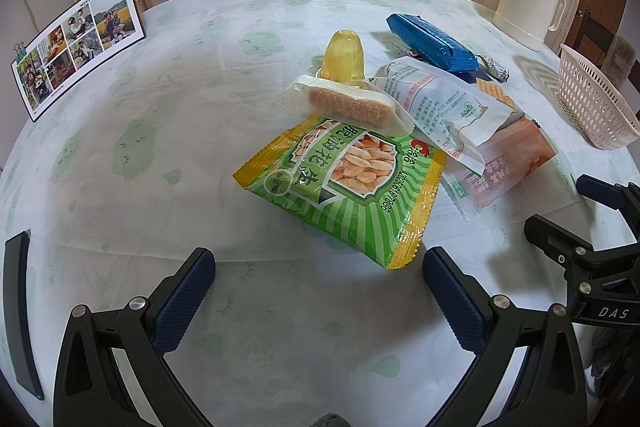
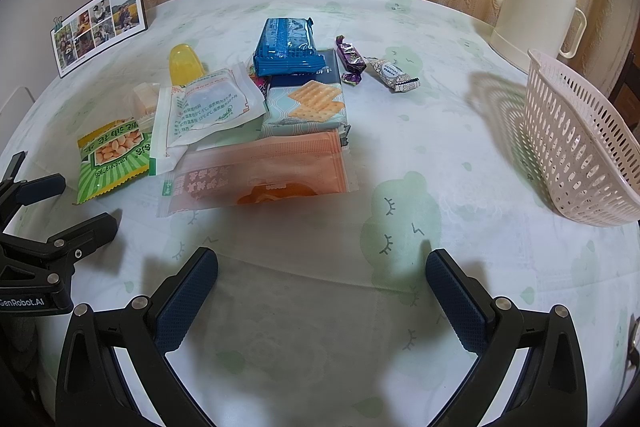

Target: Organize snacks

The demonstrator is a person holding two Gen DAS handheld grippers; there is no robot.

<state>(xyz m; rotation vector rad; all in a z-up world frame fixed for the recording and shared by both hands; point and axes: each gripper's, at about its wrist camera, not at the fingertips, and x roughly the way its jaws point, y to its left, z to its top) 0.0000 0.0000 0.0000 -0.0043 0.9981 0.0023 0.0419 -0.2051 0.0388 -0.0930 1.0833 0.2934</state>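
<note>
Snacks (image 2: 256, 131): all loose on table, piled just ahead of both jaws. Basket (image 2: 580, 155): right of right jaws, appears empty. Left gripper (image 1: 318, 291), right gripper (image 2: 322, 293): jaws wide, holding nothing. Sorting not begun, all left.

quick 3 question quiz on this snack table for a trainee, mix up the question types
1. True or false: the basket already holds snacks.
2. What lies on the far edge of the green peanut bag? A) clear-wrapped cake bar B) thermos C) photo card
3. Fill in: both the left gripper and the right gripper are ____.

Key
1. False: no snack shows in it; the snacks lie on the table.
2. A: the cake bar overlaps its far edge.
3. Open, holding nothing.
</note>
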